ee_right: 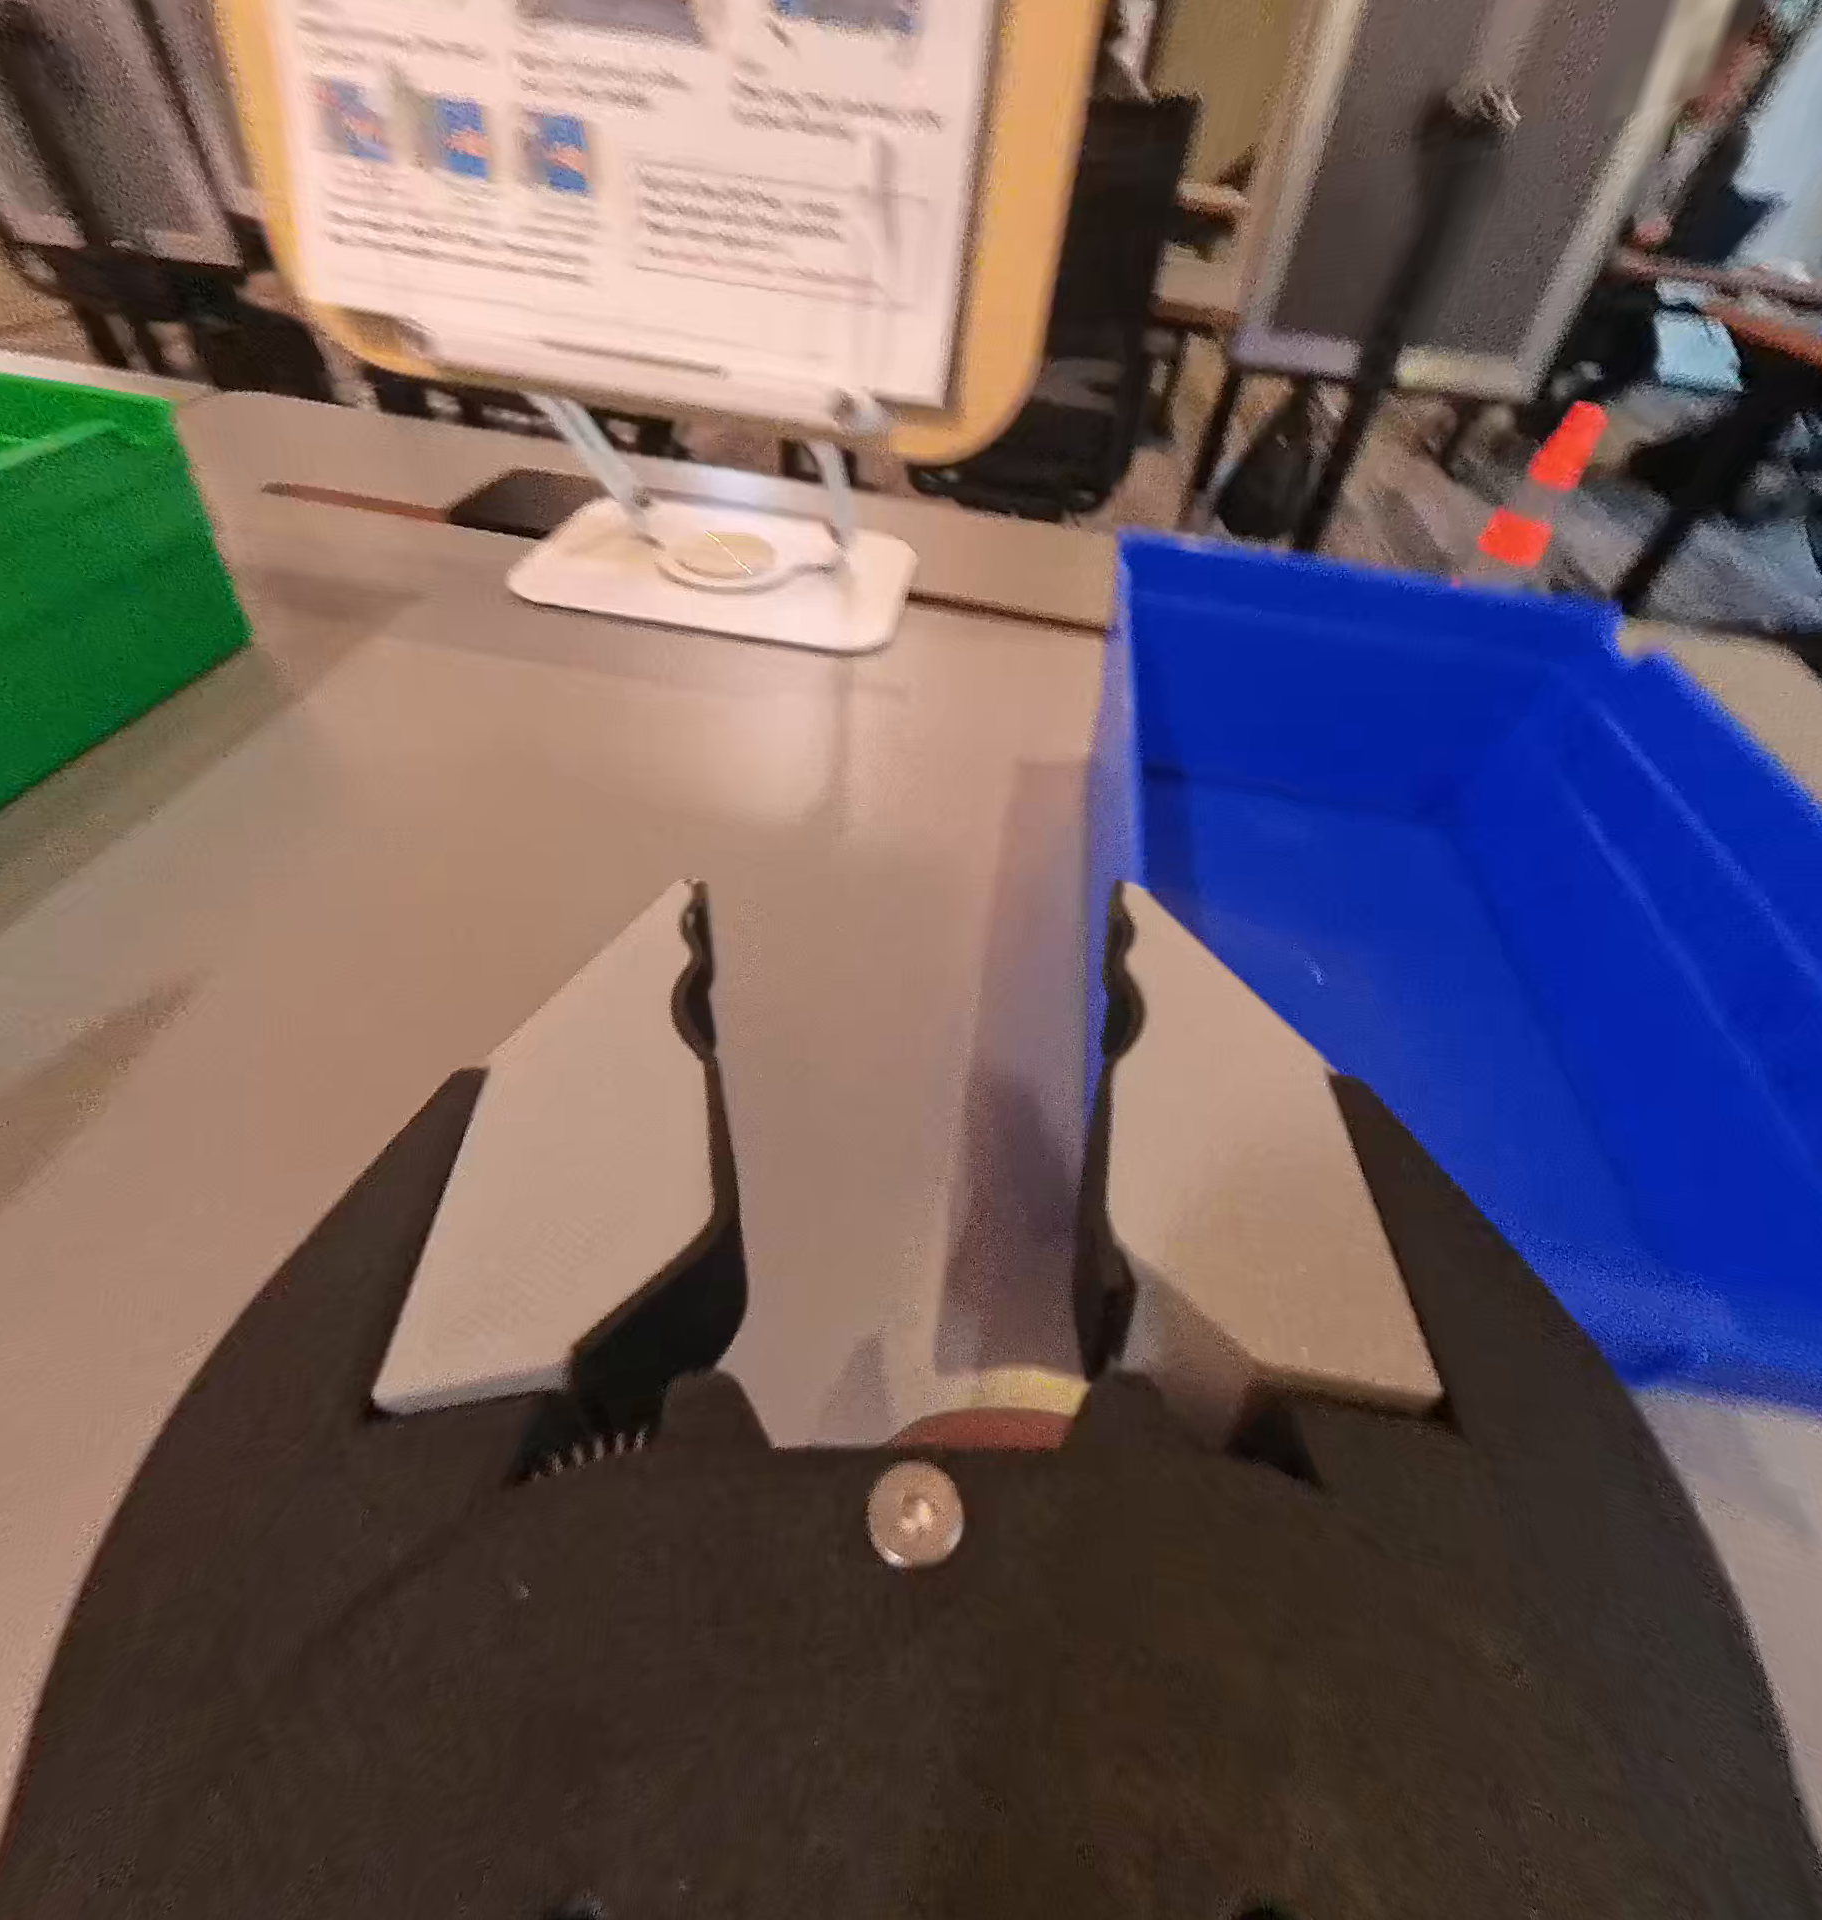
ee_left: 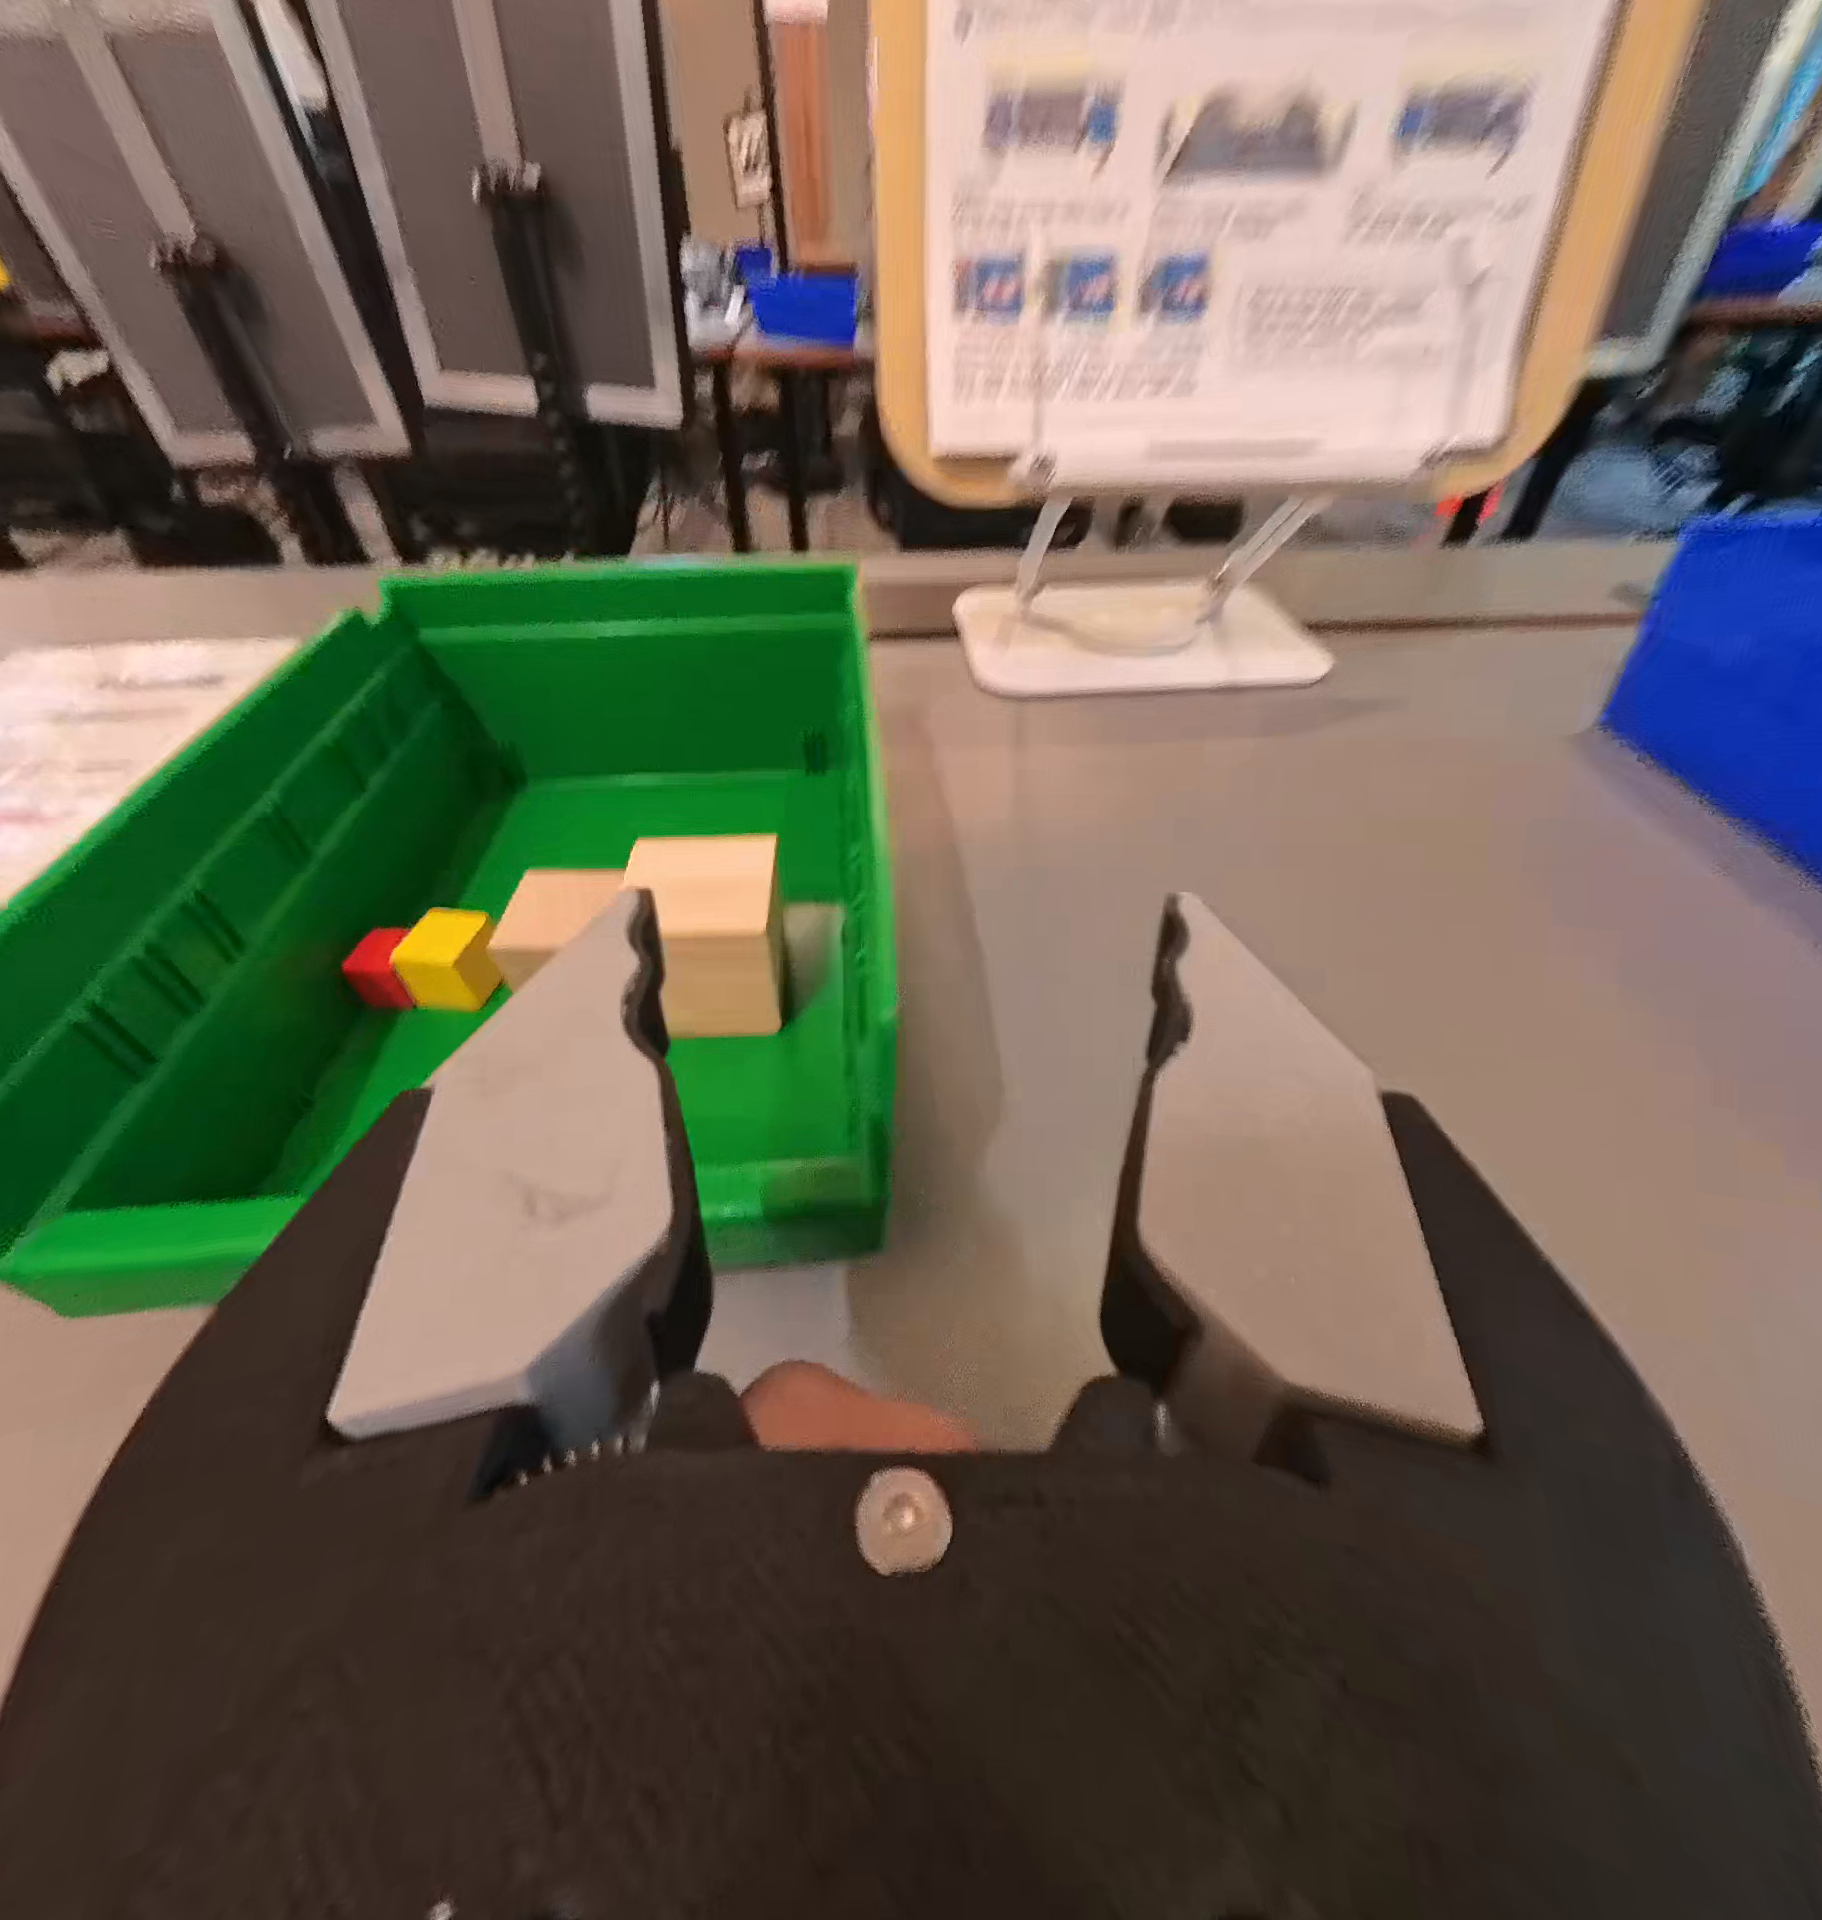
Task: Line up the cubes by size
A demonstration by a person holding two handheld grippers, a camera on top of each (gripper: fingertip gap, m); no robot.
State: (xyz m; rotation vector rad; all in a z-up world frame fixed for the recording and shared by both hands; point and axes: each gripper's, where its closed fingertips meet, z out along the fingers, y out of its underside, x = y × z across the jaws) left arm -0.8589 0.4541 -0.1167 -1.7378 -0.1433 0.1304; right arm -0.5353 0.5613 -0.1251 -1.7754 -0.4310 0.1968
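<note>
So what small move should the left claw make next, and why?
Probably none on the cubes: I would draw the left claw back, open and empty. In the green bin the red cube, yellow cube, mid wooden cube and big wooden cube already stand in one row, small to large. The right claw is open too.
</note>
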